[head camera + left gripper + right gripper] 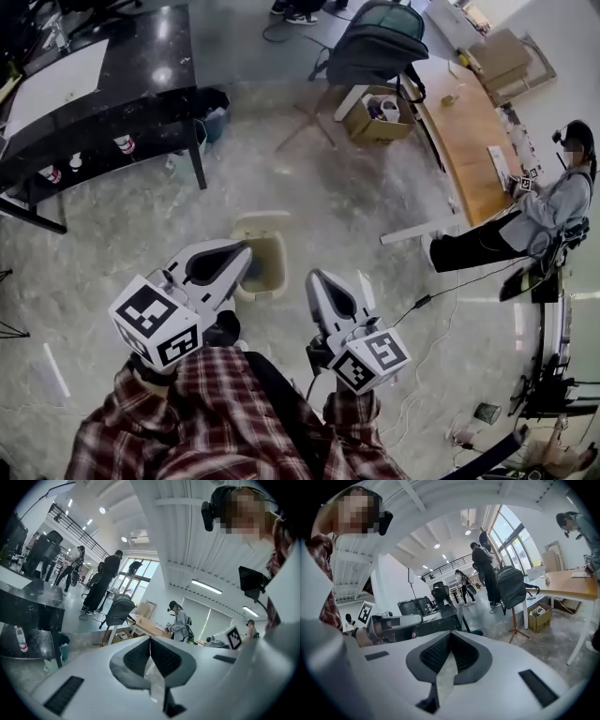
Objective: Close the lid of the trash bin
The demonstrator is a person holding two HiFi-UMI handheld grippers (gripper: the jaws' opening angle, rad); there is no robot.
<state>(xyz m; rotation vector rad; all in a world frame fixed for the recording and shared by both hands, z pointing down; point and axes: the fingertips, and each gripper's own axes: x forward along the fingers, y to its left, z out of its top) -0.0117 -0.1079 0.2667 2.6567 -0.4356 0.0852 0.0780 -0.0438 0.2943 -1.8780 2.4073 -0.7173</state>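
Note:
A pale beige trash bin [270,272] stands on the floor just ahead of me, its dark inside showing and its lid [260,225] lying back at the far side. My left gripper [246,249] hangs over the bin's left rim and hides that side; its jaws are shut with nothing between them. My right gripper [313,277] floats just right of the bin, apart from it, also shut and empty. In the left gripper view the left gripper [150,639] points up into the room, and in the right gripper view so does the right gripper [450,633]; neither view shows the bin.
A black table [112,84] with bottles under it stands at the far left. A wooden desk [469,131], a cardboard box [375,117] and a dark backpack [380,42] are at the far right. A person [553,206] sits at the right. A cable [422,300] runs across the floor.

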